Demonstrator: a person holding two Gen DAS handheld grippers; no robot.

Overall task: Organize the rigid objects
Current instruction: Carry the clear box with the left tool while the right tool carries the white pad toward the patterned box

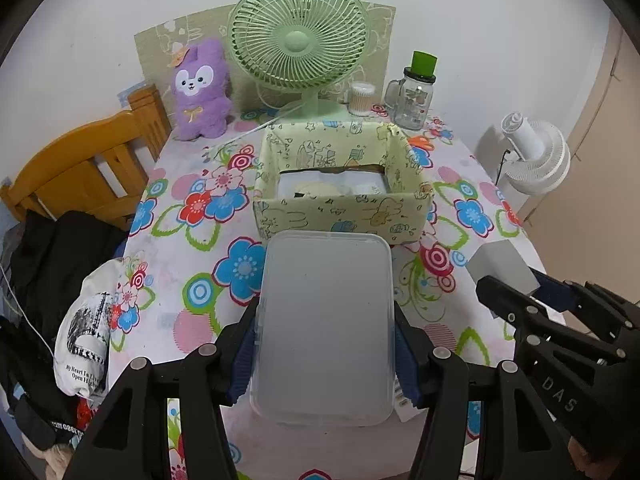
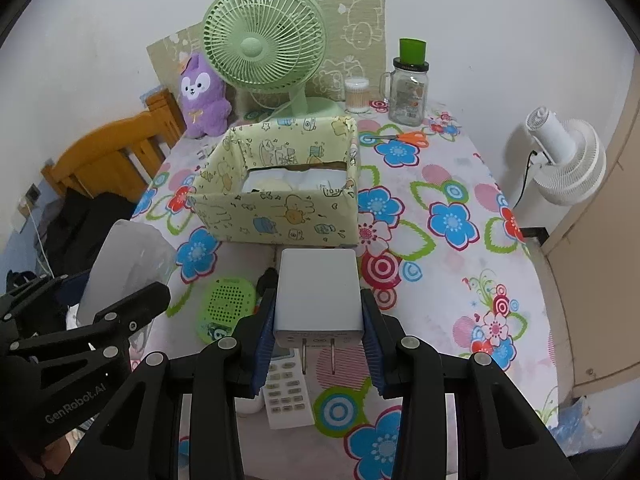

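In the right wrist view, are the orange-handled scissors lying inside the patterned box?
No: the scissors lie on the floral tablecloth to the right of the patterned box, near the glass jar.

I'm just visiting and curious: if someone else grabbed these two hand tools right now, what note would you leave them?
Left gripper: shut on a clear plastic box, held above the table.
Right gripper: shut on a white charger, prongs pointing back toward the camera.
Patterned storage box: open, just ahead of both, already holding some pale items.
Still on the table: remote control, green round disc, orange scissors.
Likely next: set both held items in the storage box, then collect the rest.
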